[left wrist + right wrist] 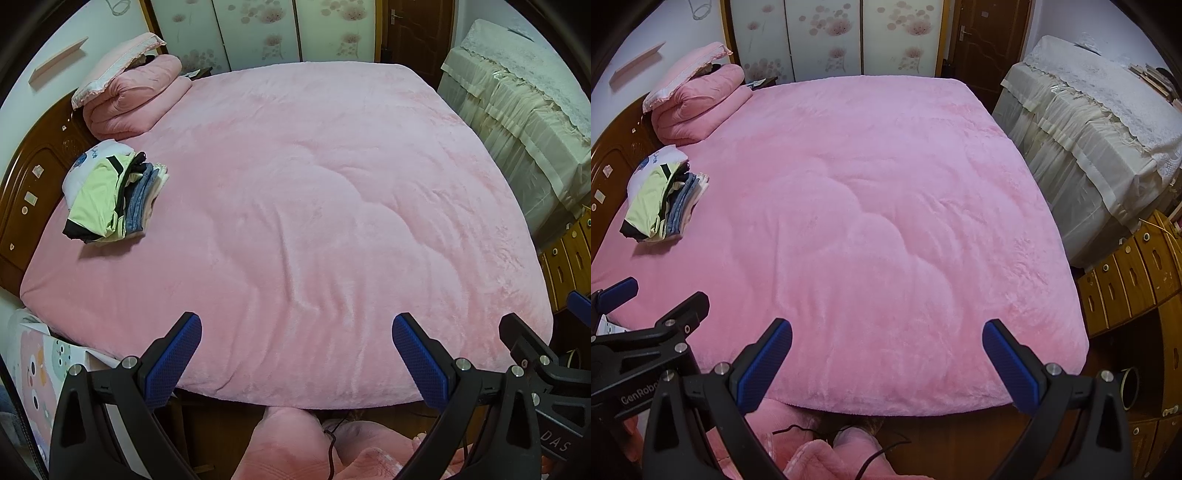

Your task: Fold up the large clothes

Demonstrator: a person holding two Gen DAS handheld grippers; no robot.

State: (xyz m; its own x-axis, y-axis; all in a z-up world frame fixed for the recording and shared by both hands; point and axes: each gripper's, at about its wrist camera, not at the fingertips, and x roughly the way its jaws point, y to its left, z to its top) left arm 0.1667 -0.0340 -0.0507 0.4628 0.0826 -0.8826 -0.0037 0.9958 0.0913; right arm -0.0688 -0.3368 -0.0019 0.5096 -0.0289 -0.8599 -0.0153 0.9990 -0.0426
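Note:
A stack of folded clothes (pixel 110 199) lies at the left side of the pink bed (pixel 314 206), pale green piece on top, denim and white beneath; the right wrist view shows the same stack (pixel 661 203) on the bed (pixel 886 221). My left gripper (pixel 297 328) hangs open over the bed's near edge, nothing between its blue pads. My right gripper (pixel 888 334) is also open and empty over the near edge. The right gripper's arm (pixel 535 343) shows at the left view's right side. The left gripper's body (pixel 646 332) appears at the right view's left.
A folded pink quilt and pillow (pixel 129 96) sit at the headboard corner. A cloth-covered cabinet (pixel 1089 147) stands right of the bed, wooden drawers (pixel 1126 280) nearer. Pink fleece clothing with a black cable (pixel 831 450) is below, at the bed's edge.

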